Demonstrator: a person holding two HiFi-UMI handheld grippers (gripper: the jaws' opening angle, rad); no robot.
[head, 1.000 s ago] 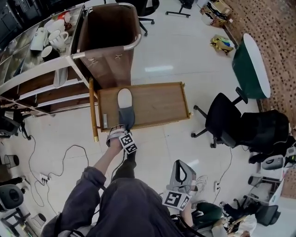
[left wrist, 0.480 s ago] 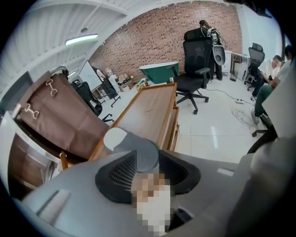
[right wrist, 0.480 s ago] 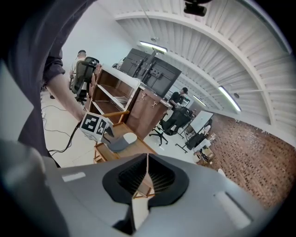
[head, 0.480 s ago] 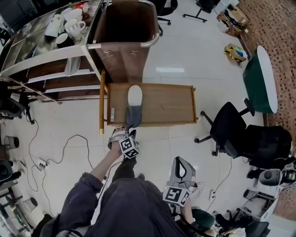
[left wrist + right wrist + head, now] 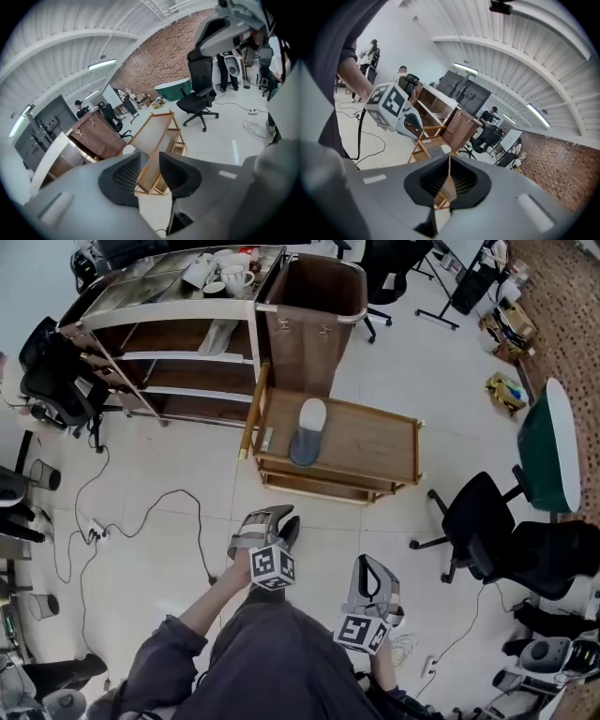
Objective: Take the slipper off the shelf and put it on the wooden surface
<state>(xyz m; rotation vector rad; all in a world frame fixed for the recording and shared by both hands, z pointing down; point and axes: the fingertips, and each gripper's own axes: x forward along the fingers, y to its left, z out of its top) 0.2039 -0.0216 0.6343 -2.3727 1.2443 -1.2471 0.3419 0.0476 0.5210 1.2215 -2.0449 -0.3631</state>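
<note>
The slipper (image 5: 307,430) lies flat on the wooden desk (image 5: 375,442), well ahead of both pairs of jaws and touching neither. The left gripper (image 5: 269,523) has its jaws partly apart and closing, with nothing between them. The right gripper (image 5: 372,570) has its jaws pressed together and holds nothing.

Open floor (image 5: 314,521) before wooden cart (image 5: 370,442); shelf (image 5: 178,371), brown bin (image 5: 314,329) crowd far side.

**Slipper down on the wooden desk**

I see the wooden desk (image 5: 361,442) carrying one grey slipper (image 5: 307,430), flat on its left half. Beside it, the shelf (image 5: 187,356) holds white mugs (image 5: 225,276) on top. Cables (image 5: 178,492) trail across the floor (image 5: 159,465).
</note>
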